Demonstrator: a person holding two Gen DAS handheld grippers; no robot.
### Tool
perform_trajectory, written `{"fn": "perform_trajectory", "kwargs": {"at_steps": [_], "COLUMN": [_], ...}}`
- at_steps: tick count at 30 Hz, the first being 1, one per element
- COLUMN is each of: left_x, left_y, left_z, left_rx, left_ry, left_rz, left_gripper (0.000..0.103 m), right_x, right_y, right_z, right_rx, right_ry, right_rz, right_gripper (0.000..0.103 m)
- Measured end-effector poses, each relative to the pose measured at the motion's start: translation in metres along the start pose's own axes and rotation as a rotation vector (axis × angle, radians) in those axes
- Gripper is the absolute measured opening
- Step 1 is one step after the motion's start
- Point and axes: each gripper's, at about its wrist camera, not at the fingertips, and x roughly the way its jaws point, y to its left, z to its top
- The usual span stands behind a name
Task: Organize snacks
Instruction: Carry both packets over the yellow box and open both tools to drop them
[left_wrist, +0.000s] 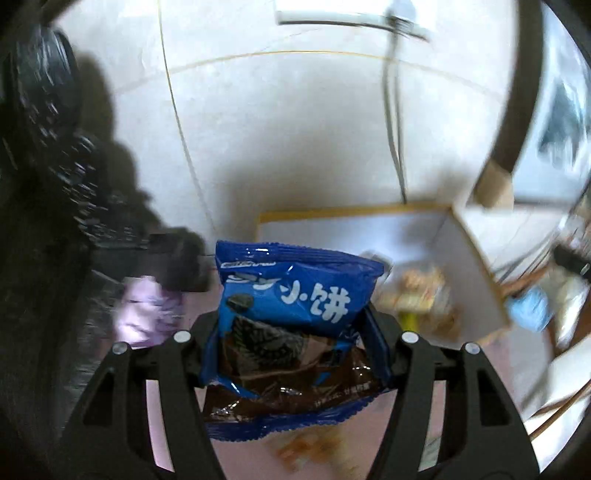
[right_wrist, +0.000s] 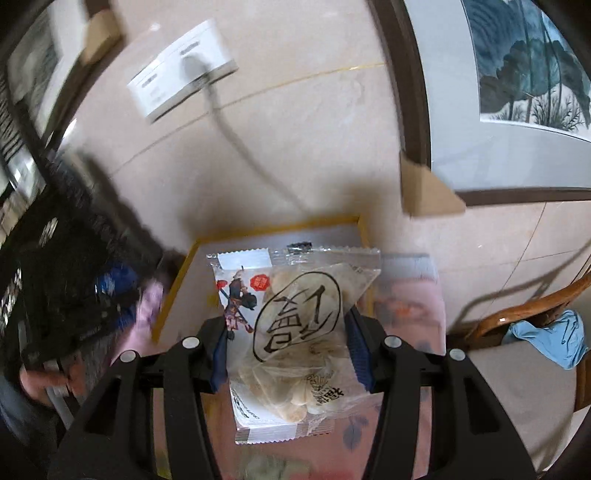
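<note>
In the left wrist view my left gripper (left_wrist: 295, 325) is shut on a blue cookie packet (left_wrist: 295, 295) with white characters, held up in the air. Beyond it stands an open cardboard box (left_wrist: 472, 258) with white inner walls and some snack packs (left_wrist: 421, 291) inside. In the right wrist view my right gripper (right_wrist: 288, 332) is shut on a clear packet of pale crackers (right_wrist: 291, 332) with a black circled character, held above the same box (right_wrist: 192, 269).
A tiled wall with a white power strip (right_wrist: 184, 70) and cable is behind the box. A framed painting (right_wrist: 524, 62) leans at right. A wooden chair with blue cloth (right_wrist: 550, 339) stands at right. A pink cloth (left_wrist: 144, 314) lies to the left.
</note>
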Motion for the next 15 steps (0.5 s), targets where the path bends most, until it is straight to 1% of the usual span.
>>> {"fn": "perform_trajectory", "kwargs": {"at_steps": [1, 2, 3, 6, 8, 9, 10, 11, 12, 15], "left_x": [0.009, 0.018, 0.026, 0.044, 0.054, 0.06, 0.064, 0.066, 0.068, 0.063], "left_y": [0.003, 0.002, 0.001, -0.005, -0.009, -0.011, -0.014, -0.016, -0.019, -0.02], "left_z": [0.006, 0.01, 0.012, 0.012, 0.011, 0.01, 0.008, 0.005, -0.001, -0.02], "left_rx": [-0.02, -0.017, -0.004, 0.025, 0.03, 0.043, 0.059, 0.079, 0.125, 0.251], "left_ry": [0.004, 0.013, 0.017, 0.04, 0.063, 0.082, 0.091, 0.099, 0.094, 0.091], "left_rz": [-0.01, 0.007, 0.018, 0.013, -0.039, -0.067, -0.057, -0.023, 0.035, 0.124], "left_gripper": [0.064, 0.064, 0.064, 0.064, 0.064, 0.069, 0.089, 0.101, 0.101, 0.101], "right_x": [0.008, 0.015, 0.022, 0.047, 0.06, 0.068, 0.074, 0.08, 0.087, 0.086], "right_y": [0.0, 0.001, 0.002, 0.01, 0.012, 0.012, 0.013, 0.015, 0.015, 0.011], "right_z": [0.01, 0.015, 0.018, 0.022, 0.023, 0.022, 0.021, 0.019, 0.014, 0.002], "right_rx": [0.001, -0.008, -0.021, -0.052, -0.052, -0.058, -0.078, -0.106, -0.142, -0.174], "right_ry": [0.0, -0.002, 0.001, 0.027, 0.043, 0.053, 0.064, 0.079, 0.098, 0.113], "right_rz": [-0.008, -0.015, -0.024, -0.02, -0.017, -0.025, -0.037, -0.054, -0.078, -0.08], "right_gripper": [0.053, 0.053, 0.053, 0.053, 0.055, 0.056, 0.072, 0.099, 0.102, 0.102]}}
